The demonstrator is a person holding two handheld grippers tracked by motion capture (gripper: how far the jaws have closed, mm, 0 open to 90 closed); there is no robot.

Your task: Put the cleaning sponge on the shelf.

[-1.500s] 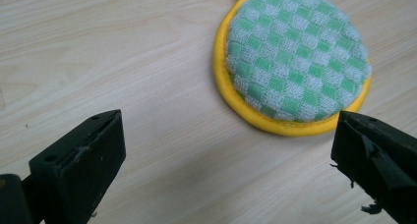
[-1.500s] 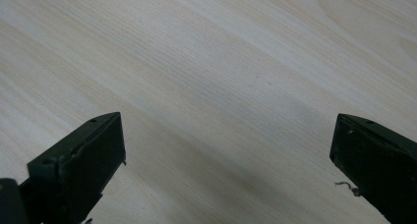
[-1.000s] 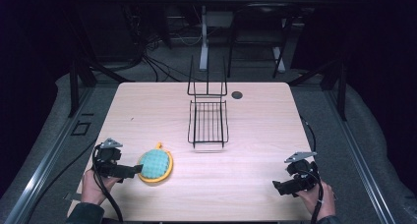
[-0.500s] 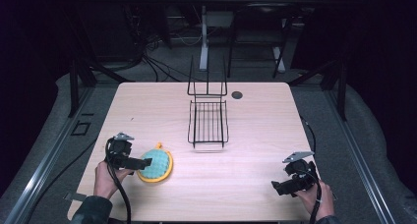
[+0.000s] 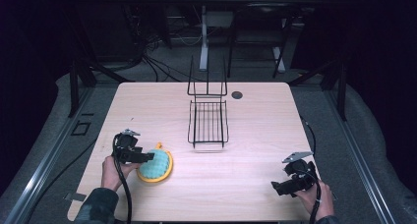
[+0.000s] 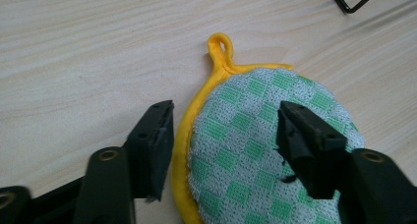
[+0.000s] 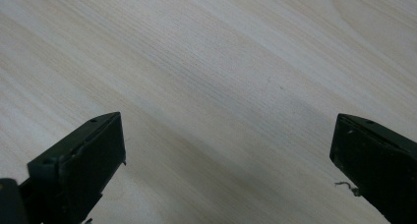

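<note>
Round pot holder (image 6: 255, 150), green-and-white checked cloth with yellow binding and a yellow hanging loop: lies flat on the pale wooden table (image 5: 255, 184), near-left quarter, well in from the left and near edges. Loop points toward the far side of the table.

Left gripper (image 6: 223, 135), black, two-jaw: jaws apart, astride the pot holder's yellow rim. In the left gripper view one jaw stands over bare wood just outside the binding, the other over the checked cloth. Whether either touches the cloth cannot be told.

Right gripper (image 7: 228, 150), black, two-jaw: jaws wide apart over bare wood, near-right corner, close to the table's right edge.

Black wire rack (image 5: 208, 122) with upright back: table centre, well apart from the pot holder. Open wood lies between the two grippers.

Small dark round disc (image 5: 237, 95): far side, just right of the rack.
</note>
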